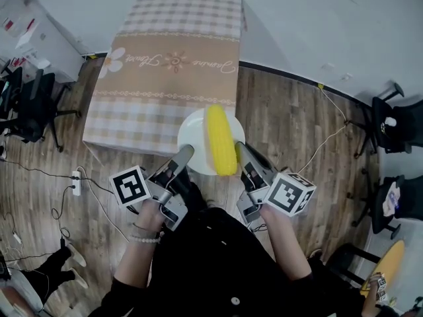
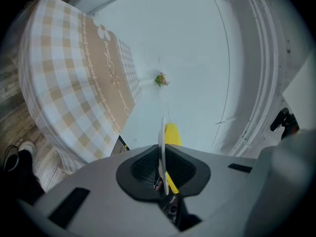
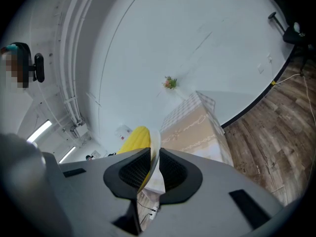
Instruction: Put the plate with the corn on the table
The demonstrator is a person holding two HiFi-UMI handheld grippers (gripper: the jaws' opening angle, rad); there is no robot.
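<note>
White plate (image 1: 195, 137) carries the yellow corn (image 1: 220, 140) — left gripper (image 1: 183, 156) and right gripper (image 1: 241, 152) each clamp its rim. It hangs at the near edge of the checked table (image 1: 165, 58)

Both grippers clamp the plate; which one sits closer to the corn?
The right gripper: the corn lies on the right half of the plate, next to its jaws, while the left gripper clamps the bare side.

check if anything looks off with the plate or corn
Nothing stands out. The left gripper and right gripper each clamp the plate by its rim, it looks level, and the corn lies on it, near end reaching the rim. Nothing spilled.
</note>
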